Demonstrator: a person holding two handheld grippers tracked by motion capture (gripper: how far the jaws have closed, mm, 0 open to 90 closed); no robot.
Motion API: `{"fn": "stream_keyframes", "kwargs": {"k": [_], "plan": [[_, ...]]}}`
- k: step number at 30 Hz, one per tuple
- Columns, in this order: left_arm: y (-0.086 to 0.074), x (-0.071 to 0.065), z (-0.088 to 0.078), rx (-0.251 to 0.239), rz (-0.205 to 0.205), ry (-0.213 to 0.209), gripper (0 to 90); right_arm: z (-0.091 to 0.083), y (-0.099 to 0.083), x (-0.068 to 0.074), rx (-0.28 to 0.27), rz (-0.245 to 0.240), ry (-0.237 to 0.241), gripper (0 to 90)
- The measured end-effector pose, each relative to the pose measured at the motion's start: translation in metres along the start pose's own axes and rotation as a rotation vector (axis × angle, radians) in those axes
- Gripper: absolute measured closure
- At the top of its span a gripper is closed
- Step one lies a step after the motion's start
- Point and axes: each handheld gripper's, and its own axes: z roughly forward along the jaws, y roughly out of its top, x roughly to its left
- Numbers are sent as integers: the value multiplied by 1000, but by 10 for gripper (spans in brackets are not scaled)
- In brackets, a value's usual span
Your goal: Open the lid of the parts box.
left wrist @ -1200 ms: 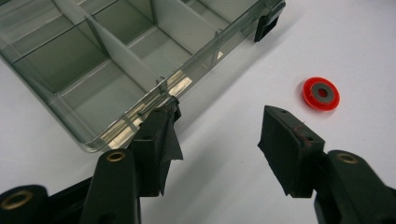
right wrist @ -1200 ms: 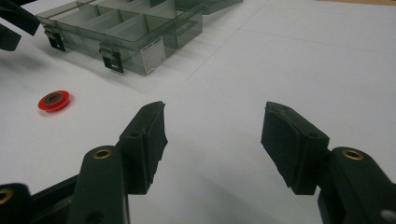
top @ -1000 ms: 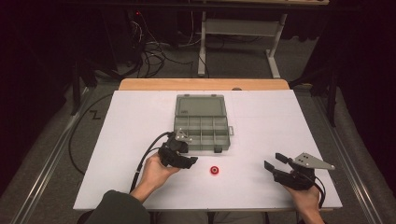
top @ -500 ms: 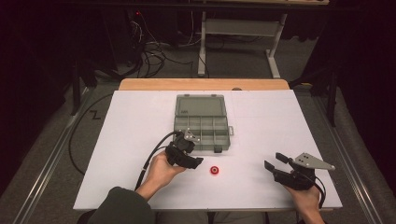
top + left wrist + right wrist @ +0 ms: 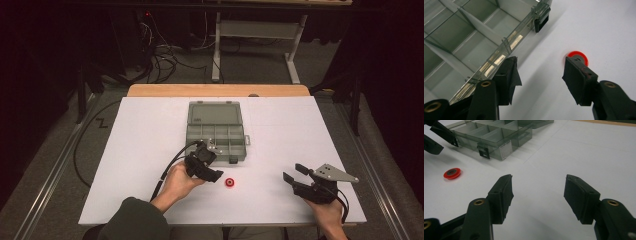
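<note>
Table (image 5: 150, 150), white-topped, wood edge strip along the far side; everything sits on it. Grey organizer box (image 5: 216, 131) near centre, lid laid back flat toward twelve o'clock, divided tray toward me, compartments bare as far as I can see. White label (image 5: 505, 146) on the tray's front wall, in the right gripper view; print too small to read. Black latch (image 5: 541, 22) on that same wall. No other writing I can make out.

My left gripper (image 5: 212, 170) sits at about seven o'clock from the box, just off the tray's front wall. Jaws spread wide, nothing between the pads. In the left gripper view one pad stands beside the tray's clear wall, whether touching I cannot tell; the other pad partly covers the red ring.

My right gripper (image 5: 294, 174) at four o'clock from the box, well apart from it, near the table's near edge. Jaws spread wide, holding nothing, bare white table between them.

Red ring (image 5: 230, 183), small and flat with a dark centre, lies on the table at six o'clock from the box, just beside my left gripper's tips at their four o'clock, well apart from my right gripper at its nine o'clock.
</note>
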Motion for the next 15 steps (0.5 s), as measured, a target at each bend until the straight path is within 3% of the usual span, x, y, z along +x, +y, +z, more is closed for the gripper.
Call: {"fn": "stream_keyframes", "kwargs": {"k": [15], "plan": [[9, -11, 8, 33, 39, -22, 442, 0, 0, 0, 0, -4, -4, 418]]}}
